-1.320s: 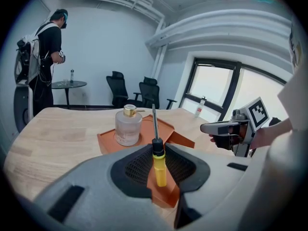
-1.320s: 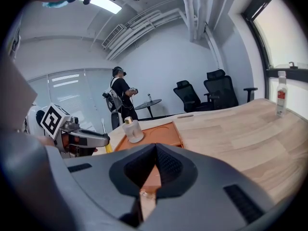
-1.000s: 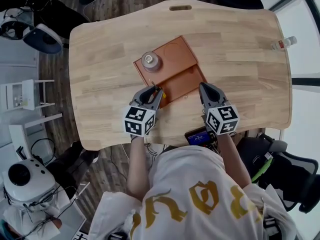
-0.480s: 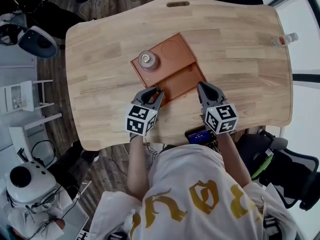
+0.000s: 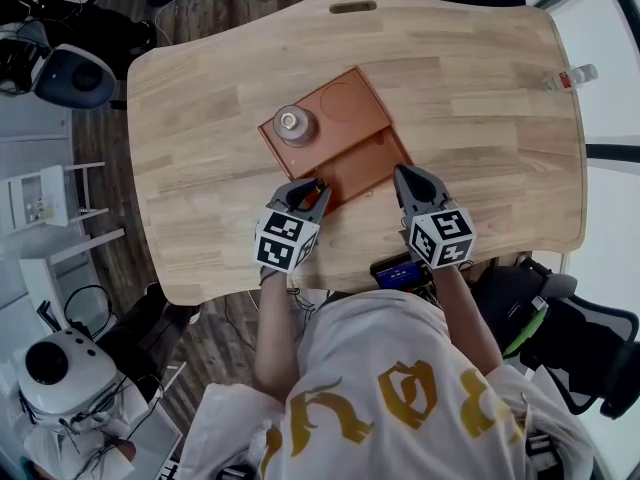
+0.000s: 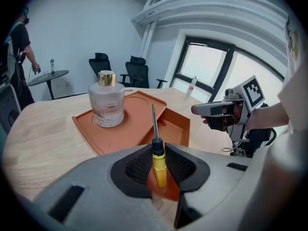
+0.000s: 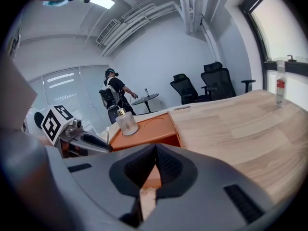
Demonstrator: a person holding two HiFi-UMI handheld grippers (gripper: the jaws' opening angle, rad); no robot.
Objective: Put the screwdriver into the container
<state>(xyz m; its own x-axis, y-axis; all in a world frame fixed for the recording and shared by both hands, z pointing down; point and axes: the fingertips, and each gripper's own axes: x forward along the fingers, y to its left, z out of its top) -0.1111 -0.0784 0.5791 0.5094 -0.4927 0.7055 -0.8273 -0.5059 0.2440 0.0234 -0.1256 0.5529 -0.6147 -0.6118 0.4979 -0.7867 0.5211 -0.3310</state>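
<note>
We pinch the screwdriver (image 6: 157,163) by its smooth yellow handle between the ribbed black pads of the left gripper (image 5: 309,192). Its thin metal shaft points past the jaw tips over the near corner of the container (image 5: 350,138), a rectangular orange tray on the wooden table (image 5: 480,118). A round glass bottle (image 5: 293,124) stands in a circular recess of the container. The right gripper (image 5: 409,182) has its jaws pressed together on nothing, just beside the container.
</note>
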